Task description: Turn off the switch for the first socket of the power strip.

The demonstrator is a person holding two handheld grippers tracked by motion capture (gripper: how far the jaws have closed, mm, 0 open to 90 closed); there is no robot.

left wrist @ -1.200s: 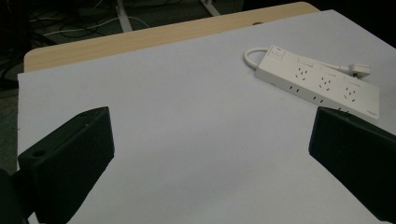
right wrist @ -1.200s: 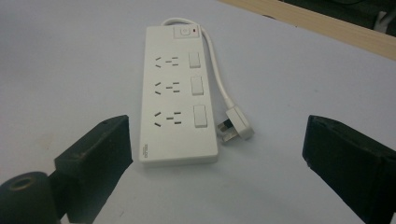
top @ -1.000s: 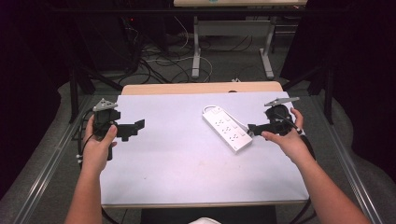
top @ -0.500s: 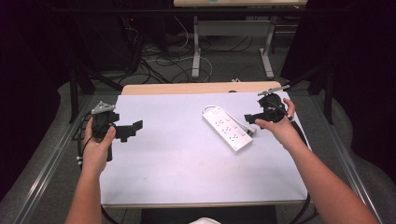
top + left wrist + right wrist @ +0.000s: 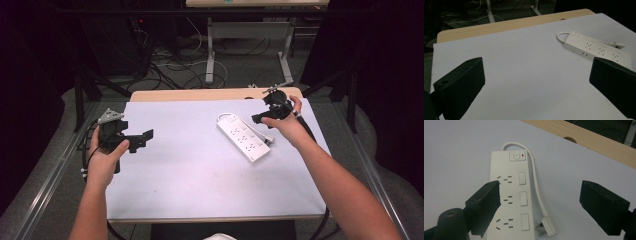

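A white power strip (image 5: pixel 243 137) lies flat on the pale sheet (image 5: pixel 200 175), right of centre, with its switch end farthest from me. Its short cord (image 5: pixel 537 187) loops along one side and ends in a white plug (image 5: pixel 547 228) resting on the sheet. My right gripper (image 5: pixel 258 118) hovers open just past the strip's right side, tilted down at it; in the right gripper view the gripper (image 5: pixel 540 205) straddles the sockets and cord with nothing held. My left gripper (image 5: pixel 141 139) is held open over the left part of the sheet, empty, and the power strip (image 5: pixel 596 48) lies far ahead of it.
The sheet covers a wooden table whose bare far edge (image 5: pixel 200 95) has a cable hole (image 5: pixel 570 138). Behind the table stand desk legs (image 5: pixel 210 55) and tangled floor cables (image 5: pixel 170 60). Metal rails (image 5: pixel 45 185) run along both sides.
My right gripper has moved away from me and slightly left, from beside the strip's middle to near its far end. The left gripper has barely shifted.
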